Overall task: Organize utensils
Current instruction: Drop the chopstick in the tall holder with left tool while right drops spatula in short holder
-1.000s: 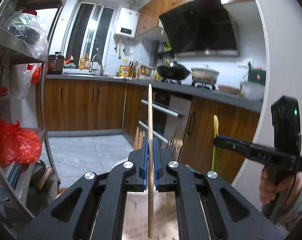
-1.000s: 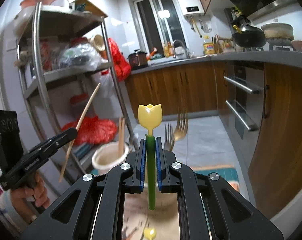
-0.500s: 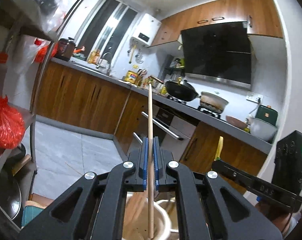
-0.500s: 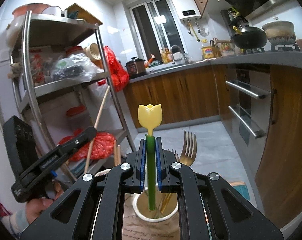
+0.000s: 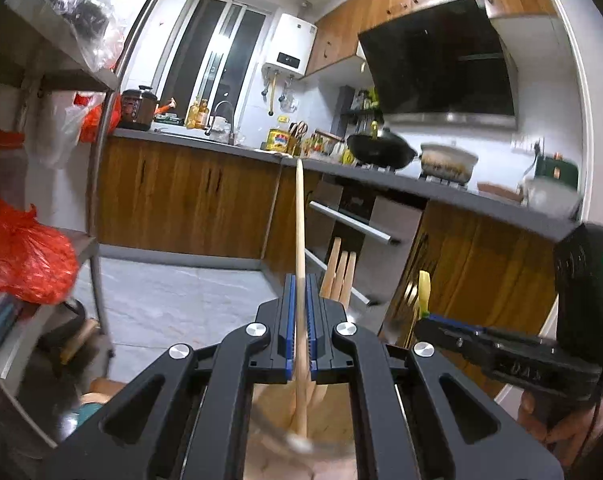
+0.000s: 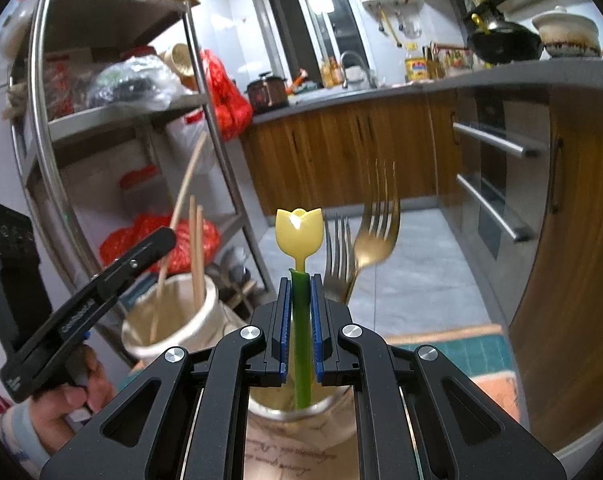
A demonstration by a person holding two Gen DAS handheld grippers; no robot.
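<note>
A: What is the biggest thing near the grippers?

B: On the left, a curved steel shelf rack (image 6: 41,128) stacked with bags, among them a crumpled red plastic bag (image 5: 19,252). Wooden kitchen cabinets (image 6: 341,152) run along the far wall under a grey counter.

A: And the containers?

B: Two stand side by side. In the right wrist view a pale round cup (image 6: 173,320) sits left of the gripper, holding two upright wooden chopsticks (image 6: 195,252). A second cup with a gold rim (image 6: 301,410) sits straight below the right gripper (image 6: 300,320); two gold metal forks (image 6: 365,248) rise from it, tines up, just right of the jaws.

A: What does the right gripper hold?

B: Its blue pads are pinched on the green stem of a plastic utensil with a yellow tulip-shaped head (image 6: 299,236). The head stands above the fingertips and the stem's lower end hangs down into the gold-rimmed cup.

A: The left one?

B: The left gripper (image 5: 300,320) is clamped tight on a single long wooden chopstick (image 5: 299,220). It stands nearly upright between the pads, its top far above them and its lower tip, blurred, inside the pale cup's mouth. From the right wrist view it leans to the right.

A: Hands?

B: A hand (image 6: 65,404) grips the left handle; fingers (image 5: 557,436) hold the right one.
</note>
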